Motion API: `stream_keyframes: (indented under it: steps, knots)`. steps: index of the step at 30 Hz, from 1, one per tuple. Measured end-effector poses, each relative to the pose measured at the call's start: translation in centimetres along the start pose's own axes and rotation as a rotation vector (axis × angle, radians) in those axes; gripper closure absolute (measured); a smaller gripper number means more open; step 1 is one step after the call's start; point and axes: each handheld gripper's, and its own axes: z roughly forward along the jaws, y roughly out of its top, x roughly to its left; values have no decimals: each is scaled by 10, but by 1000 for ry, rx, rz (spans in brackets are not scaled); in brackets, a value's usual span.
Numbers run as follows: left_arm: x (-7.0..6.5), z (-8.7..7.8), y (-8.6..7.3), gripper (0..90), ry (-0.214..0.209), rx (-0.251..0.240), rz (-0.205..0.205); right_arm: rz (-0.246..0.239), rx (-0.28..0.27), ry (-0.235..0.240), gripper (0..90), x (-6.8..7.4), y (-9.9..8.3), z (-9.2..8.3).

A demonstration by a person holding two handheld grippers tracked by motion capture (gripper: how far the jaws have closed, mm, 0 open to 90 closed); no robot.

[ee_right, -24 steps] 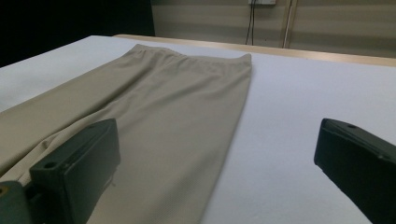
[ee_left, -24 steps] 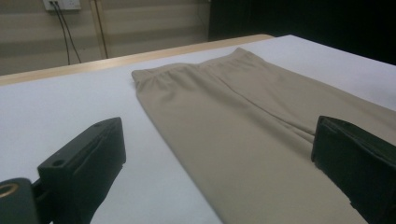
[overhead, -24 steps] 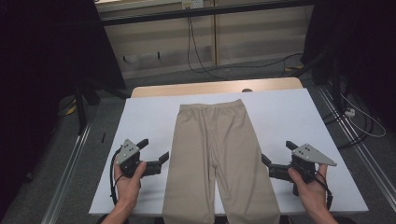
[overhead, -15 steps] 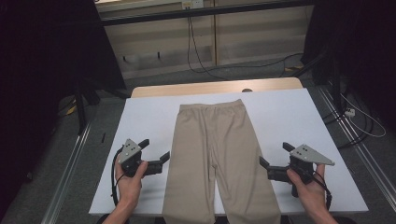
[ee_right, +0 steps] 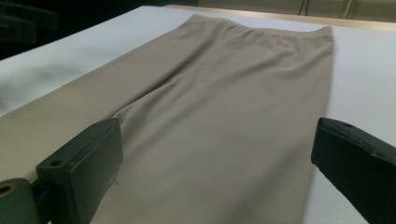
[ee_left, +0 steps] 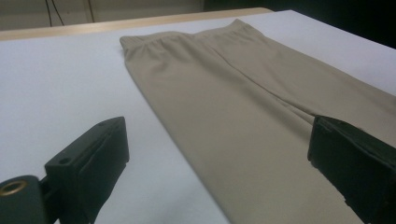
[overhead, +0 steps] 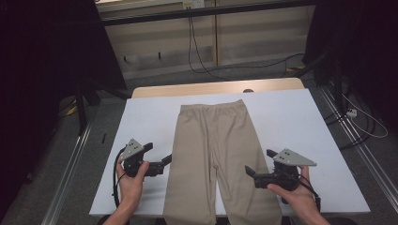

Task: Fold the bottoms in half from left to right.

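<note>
No writing, label, brand, number or sign can be read anywhere in these views: none on the beige trousers (overhead: 220,159), none on the white bench (overhead: 291,122), and none on the black fingers (ee_left: 88,158) seen up close.

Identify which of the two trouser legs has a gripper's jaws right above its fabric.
The trouser leg on the person's right: the right gripper reaches over its outer edge, while the left gripper stops just beside the other leg.
</note>
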Motion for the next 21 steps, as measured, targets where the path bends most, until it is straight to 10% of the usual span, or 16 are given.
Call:
stream_keyframes:
  steps: [8, 21]
  knots:
    - [0, 11, -5, 52, -6, 85, -47, -57, 60, 122, 41, 31, 6, 22]
    - [7, 25, 12, 68, -56, 69, -48, -79, 194, 276, 136, 76, 22, 55]
